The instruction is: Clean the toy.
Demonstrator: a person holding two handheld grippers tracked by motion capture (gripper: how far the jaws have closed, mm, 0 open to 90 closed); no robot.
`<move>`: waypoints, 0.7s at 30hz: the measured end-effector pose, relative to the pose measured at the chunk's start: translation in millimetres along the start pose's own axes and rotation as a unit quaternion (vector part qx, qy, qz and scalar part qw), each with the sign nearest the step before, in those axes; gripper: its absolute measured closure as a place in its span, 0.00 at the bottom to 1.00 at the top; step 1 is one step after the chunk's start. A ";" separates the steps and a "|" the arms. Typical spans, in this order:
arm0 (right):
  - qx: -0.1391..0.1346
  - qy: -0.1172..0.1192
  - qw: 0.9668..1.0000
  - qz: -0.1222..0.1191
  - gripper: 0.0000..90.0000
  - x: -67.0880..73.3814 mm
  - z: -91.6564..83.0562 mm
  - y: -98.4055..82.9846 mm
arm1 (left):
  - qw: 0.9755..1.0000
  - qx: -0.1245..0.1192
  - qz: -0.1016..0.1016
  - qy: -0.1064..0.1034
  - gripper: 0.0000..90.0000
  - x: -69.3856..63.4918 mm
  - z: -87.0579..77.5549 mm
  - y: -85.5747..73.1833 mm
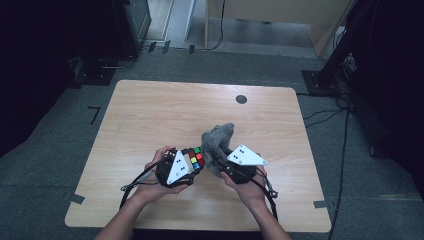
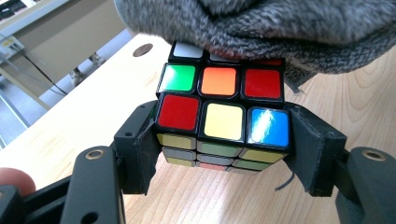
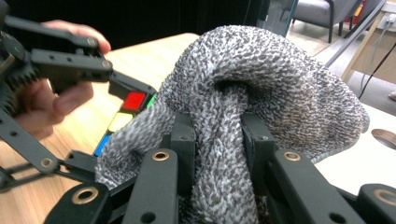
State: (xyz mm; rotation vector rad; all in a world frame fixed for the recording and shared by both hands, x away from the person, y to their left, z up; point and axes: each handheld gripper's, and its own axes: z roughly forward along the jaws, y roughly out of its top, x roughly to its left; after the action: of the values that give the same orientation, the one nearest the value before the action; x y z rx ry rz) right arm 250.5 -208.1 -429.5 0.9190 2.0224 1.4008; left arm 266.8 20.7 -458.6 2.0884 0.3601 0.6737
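In the high view the left tongs (image 1: 189,167) sit left of centre in the lower half of the frame, over the pale wooden bench (image 1: 150,115), clenched on a Rubik's cube (image 1: 195,158) whose coloured squares show just right of the grey three-cornered plate. The left gripper view shows that grip closely: the two black jaws press on opposite sides of the cube (image 2: 223,109), which hangs just above the bench with red, yellow and blue squares along its near row. Immediately to the right, the right tongs (image 1: 223,167) are clenched on a bunched grey knitted cloth (image 1: 216,145), which rises toward the centre of the frame and lies against the cube's top face. In the right gripper view the cloth (image 3: 261,88) is pinched between the jaws in a narrow fold and billows above them, with the cube (image 3: 126,112) at left.
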 end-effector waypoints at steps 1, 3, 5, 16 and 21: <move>-0.007 0.006 1.000 -0.003 0.80 2.0 -1.6 1.5 | 1.000 0.002 0.001 0.000 0.38 -0.1 0.3 0.0; -0.022 0.029 0.999 -0.017 0.80 11.4 -3.3 5.1 | 1.000 0.004 0.003 0.001 0.38 -1.2 1.3 -0.1; -0.024 0.059 0.997 -0.035 0.80 24.6 -1.7 7.7 | 1.000 0.003 0.008 -0.002 0.38 -2.9 1.4 0.3; -0.012 0.041 0.999 0.001 0.80 7.2 2.2 0.2 | 1.000 -0.020 0.008 -0.011 0.38 -2.5 -4.7 2.4; -0.019 0.008 0.999 0.039 0.80 -12.9 -5.6 -1.9 | 1.000 -0.018 0.005 -0.012 0.38 -1.2 -3.1 1.1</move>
State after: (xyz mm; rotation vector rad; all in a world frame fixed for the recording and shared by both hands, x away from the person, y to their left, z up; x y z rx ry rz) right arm 254.2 -221.8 -429.0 0.9820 1.9842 1.4867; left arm 264.0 21.6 -456.7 2.0638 0.3214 0.6554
